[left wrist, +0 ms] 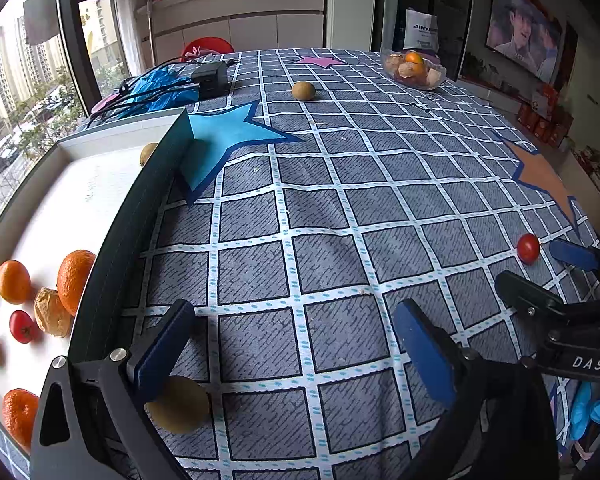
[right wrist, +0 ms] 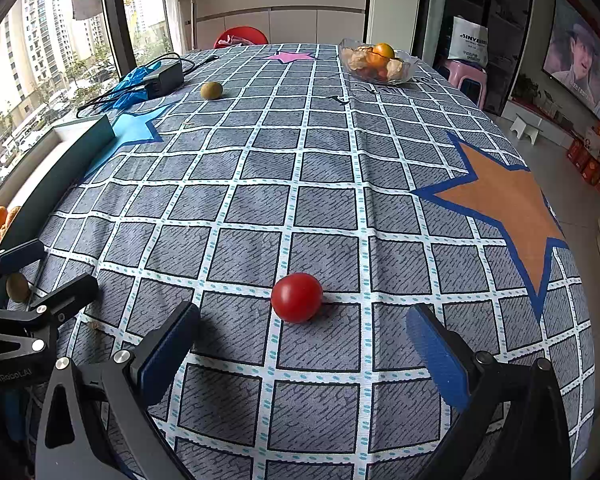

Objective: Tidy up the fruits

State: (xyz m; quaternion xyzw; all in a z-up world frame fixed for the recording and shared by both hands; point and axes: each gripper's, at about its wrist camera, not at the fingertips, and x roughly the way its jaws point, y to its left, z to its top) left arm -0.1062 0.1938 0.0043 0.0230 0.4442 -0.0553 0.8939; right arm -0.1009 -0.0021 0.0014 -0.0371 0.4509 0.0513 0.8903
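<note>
Tray point(left wrist: 100, 140): sat at the left and already held oranges point(left wrist: 75, 280), a small tomato point(left wrist: 22, 326) and walnuts point(left wrist: 52, 312).
Left gripper point(left wrist: 296, 352): stood wide open and held nothing; a kiwi point(left wrist: 180, 404) lay just beside its left finger.
Far kiwi point(left wrist: 303, 91): lay loose on the tablecloth point(left wrist: 340, 200), well apart.
Right gripper point(right wrist: 304, 344): was wide open and empty, the red tomato point(right wrist: 297, 298) just ahead between its fingers.
Progress: seemingly past halfway; three pieces remained.
Surroundings: charger and cable point(right wrist: 160, 76), glass bowl point(right wrist: 376, 62); nothing blocked either approach.
</note>
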